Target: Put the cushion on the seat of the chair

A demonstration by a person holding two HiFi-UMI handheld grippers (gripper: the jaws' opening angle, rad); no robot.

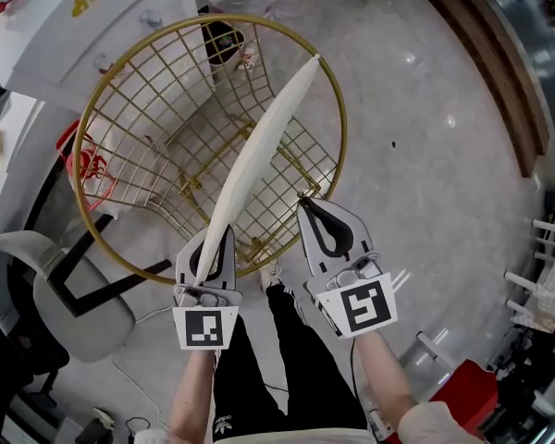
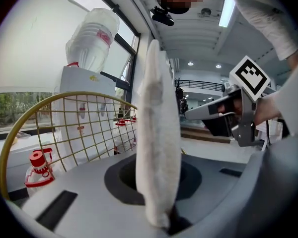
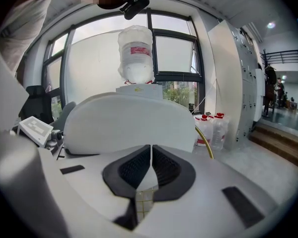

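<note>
A round cream cushion stands on edge over the gold wire chair, slanting from its front rim towards the back. My left gripper is shut on the cushion's near edge, which rises straight up between the jaws in the left gripper view. My right gripper hangs just right of it at the chair's front rim, shut with nothing between its jaws. From the right gripper view the cushion shows its broad face. The wire seat lies bare beneath.
A white water dispenser with its bottle stands behind the chair. A grey office chair sits at lower left, red items left of the chair, water jugs by the wall. The person's legs are below.
</note>
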